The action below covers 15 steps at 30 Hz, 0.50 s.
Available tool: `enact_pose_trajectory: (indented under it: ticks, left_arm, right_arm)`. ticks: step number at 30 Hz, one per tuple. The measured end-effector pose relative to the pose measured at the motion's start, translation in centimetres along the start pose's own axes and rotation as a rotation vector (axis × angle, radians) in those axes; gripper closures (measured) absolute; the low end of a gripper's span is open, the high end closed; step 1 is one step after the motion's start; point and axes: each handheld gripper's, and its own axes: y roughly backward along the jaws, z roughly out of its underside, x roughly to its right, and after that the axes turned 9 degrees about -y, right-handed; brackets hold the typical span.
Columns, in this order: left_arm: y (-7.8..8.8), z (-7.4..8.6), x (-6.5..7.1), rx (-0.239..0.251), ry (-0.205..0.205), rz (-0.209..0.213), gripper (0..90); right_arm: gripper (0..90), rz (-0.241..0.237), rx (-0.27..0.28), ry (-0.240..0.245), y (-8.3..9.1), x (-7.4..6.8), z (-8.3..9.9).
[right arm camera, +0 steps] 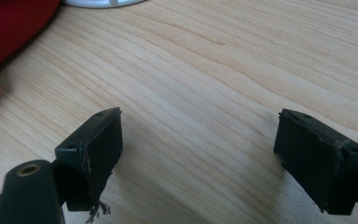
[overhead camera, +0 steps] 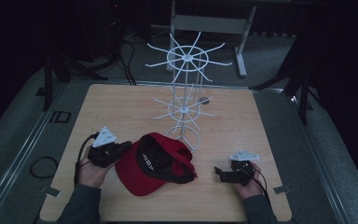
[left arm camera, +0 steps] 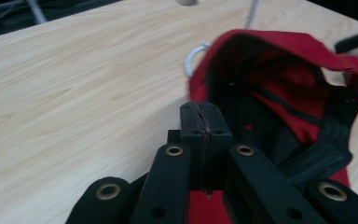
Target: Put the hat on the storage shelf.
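A red cap (overhead camera: 156, 163) with a black lining lies upside down at the front middle of the wooden table (overhead camera: 121, 107). My left gripper (overhead camera: 123, 148) meets the cap's left edge. In the left gripper view the jaws (left arm camera: 205, 116) are pressed together on a thin strip of the cap's red fabric, and the cap (left arm camera: 289, 60) opens out beyond them. My right gripper (overhead camera: 220, 173) rests to the right of the cap, apart from it. Its jaws (right arm camera: 200, 135) stand wide open over bare wood with nothing between them.
A white wire rack (overhead camera: 184, 107) with two tiers of spokes stands just behind the cap, its round base (left arm camera: 193, 56) touching the cap's far side. A cable loop (overhead camera: 42, 166) lies on the floor at the left.
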Motion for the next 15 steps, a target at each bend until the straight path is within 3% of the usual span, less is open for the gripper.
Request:
enact_pose_trajectory:
  ticks: [4, 5, 9, 15]
  left_arm:
    - [-1.5, -1.1, 0.8, -0.027, -0.036, 0.029, 90.0]
    - [-2.6, -1.6, 1.1, -0.052, -0.051, 0.031, 90.0]
    - [-4.6, -2.2, 1.4, -0.094, -0.056, 0.053, 90.0]
    - [-6.5, -2.9, 1.7, -0.115, -0.070, 0.029, 90.0]
  right_arm:
    - [15.2, 0.000, 0.000, 0.000, 0.0, 0.0, 0.0]
    - [15.2, 0.000, 0.000, -0.001, 0.0, 0.0, 0.0]
    - [15.2, 0.000, -0.001, -0.003, 0.0, 0.0, 0.0]
    - [15.2, 0.000, 0.000, -0.005, 0.0, 0.0, 0.0]
